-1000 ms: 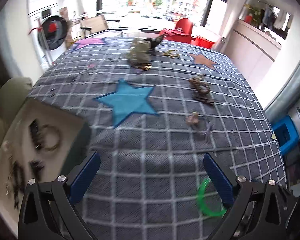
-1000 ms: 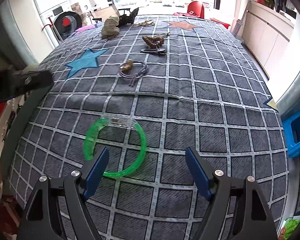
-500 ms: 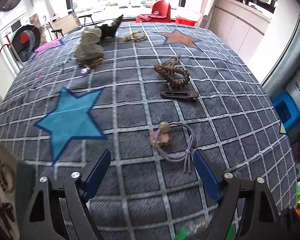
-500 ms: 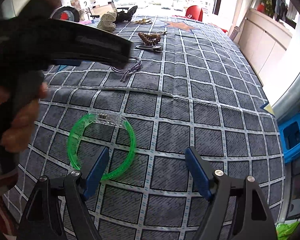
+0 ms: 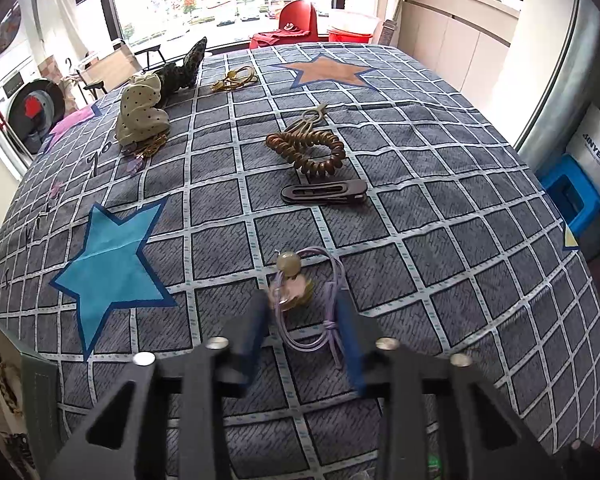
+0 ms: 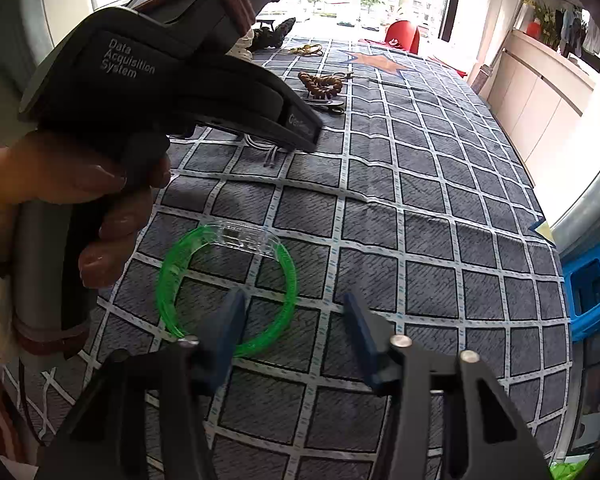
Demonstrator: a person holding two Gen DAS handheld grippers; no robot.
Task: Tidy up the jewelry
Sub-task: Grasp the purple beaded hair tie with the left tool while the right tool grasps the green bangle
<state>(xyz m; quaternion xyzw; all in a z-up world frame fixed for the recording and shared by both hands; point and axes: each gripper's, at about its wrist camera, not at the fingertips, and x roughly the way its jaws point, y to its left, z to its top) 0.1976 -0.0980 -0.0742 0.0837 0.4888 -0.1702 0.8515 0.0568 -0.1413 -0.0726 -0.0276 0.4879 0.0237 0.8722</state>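
Presently: purple cord necklace (image 5: 320, 316) with beads, near centre of checked bed cover (image 5: 440, 184); light, limp, snag-prone; take by cord. Left tongs (image 5: 302, 312) just narrowed around it, contact unclear. Right tongs (image 6: 294, 316) apart, straddling stiff green bangle (image 6: 228, 284) rim.

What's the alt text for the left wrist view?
The left gripper has just been closing around a purple cord charm on a grey checked cloth. Beyond lie a dark hair clip and brown coiled bracelet.
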